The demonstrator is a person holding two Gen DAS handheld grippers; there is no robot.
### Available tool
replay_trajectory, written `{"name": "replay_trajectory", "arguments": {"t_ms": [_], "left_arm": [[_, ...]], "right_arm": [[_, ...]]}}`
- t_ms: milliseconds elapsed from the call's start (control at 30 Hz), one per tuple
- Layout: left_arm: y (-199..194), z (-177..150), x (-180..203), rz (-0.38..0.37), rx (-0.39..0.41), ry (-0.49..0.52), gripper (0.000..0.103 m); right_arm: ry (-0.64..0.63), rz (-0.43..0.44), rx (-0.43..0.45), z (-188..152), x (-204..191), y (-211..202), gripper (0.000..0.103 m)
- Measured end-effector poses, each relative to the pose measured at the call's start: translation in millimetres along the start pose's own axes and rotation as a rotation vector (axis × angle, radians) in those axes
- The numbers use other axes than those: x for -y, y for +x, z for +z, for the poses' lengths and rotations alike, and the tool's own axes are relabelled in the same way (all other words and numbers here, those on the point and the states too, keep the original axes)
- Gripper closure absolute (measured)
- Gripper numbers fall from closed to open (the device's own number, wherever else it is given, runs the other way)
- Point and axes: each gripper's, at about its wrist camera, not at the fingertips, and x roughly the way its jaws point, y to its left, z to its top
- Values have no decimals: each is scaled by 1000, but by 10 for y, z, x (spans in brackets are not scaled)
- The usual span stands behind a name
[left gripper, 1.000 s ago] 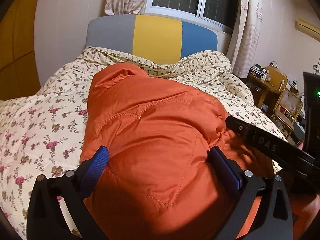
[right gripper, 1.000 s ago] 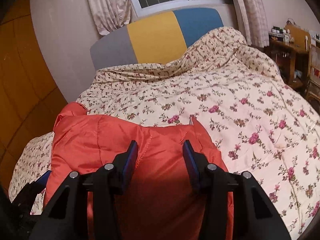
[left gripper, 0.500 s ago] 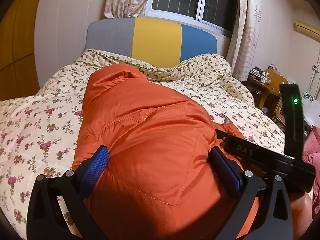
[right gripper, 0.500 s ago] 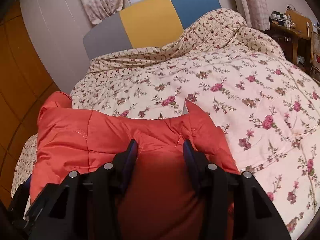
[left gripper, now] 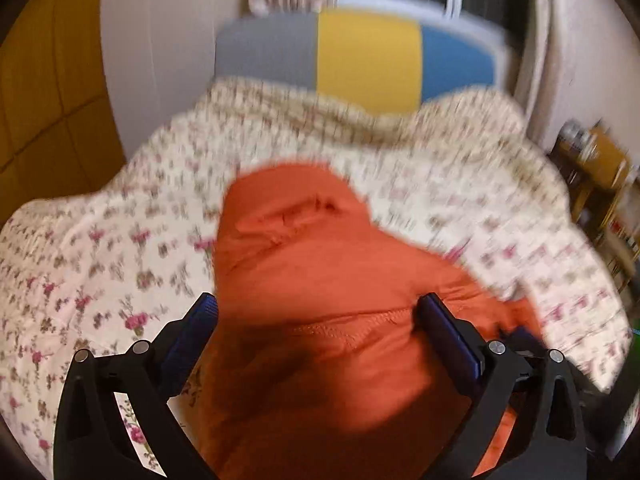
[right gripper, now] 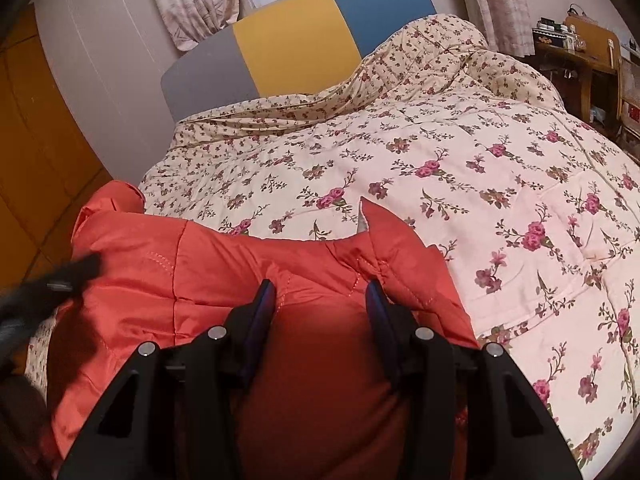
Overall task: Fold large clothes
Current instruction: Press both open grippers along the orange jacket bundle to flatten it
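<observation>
Orange jacket (right gripper: 224, 280) lies on the floral quilt (right gripper: 460, 152), bunched between both my tongs. Right tongs (right gripper: 320, 300) clenched on its padding; left tongs (left gripper: 316, 312) wide, grip unclear.

The puffy orange jacket (right gripper: 224, 276) is one bright colour all over, with thin lines of orange stitching. It lies on the cream quilt with small pink and brown flowers (right gripper: 460, 168). Behind the quilt, the padded headboard (right gripper: 296, 36) has three stripes: grey, then yellow, then blue. Above the headboard hang pale curtains with a faint pinkish pattern (right gripper: 192, 4). Beside the quilt stands a yellow-brown wooden wall (right gripper: 36, 140). Both grippers are black with blue pads (left gripper: 192, 328).
</observation>
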Motion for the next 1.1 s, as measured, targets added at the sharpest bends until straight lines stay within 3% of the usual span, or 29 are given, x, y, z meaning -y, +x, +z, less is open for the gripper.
{"name": "replay_trajectory", "arguments": {"t_ms": [200,400,567,833,1100], "left_arm": [[315,-108,5,33,-35,31,3],[488,-134,-54,10,-51,15,3],[279,-209,-20,9,-9,24,3],[-410,-699,-247,-131,97,-55,3],[-478,-978,-168,-95,194,19,3]], "right_arm": [[-9,-29,-12,14,-49,38,56],[-12,-35,-10,19,-61,95,56],[-6,-16,35,-26,-34,-18,55],[-46,-69,118,-234,-106,-443,47],[-41,-63,128,-344,-55,-487,44]]}}
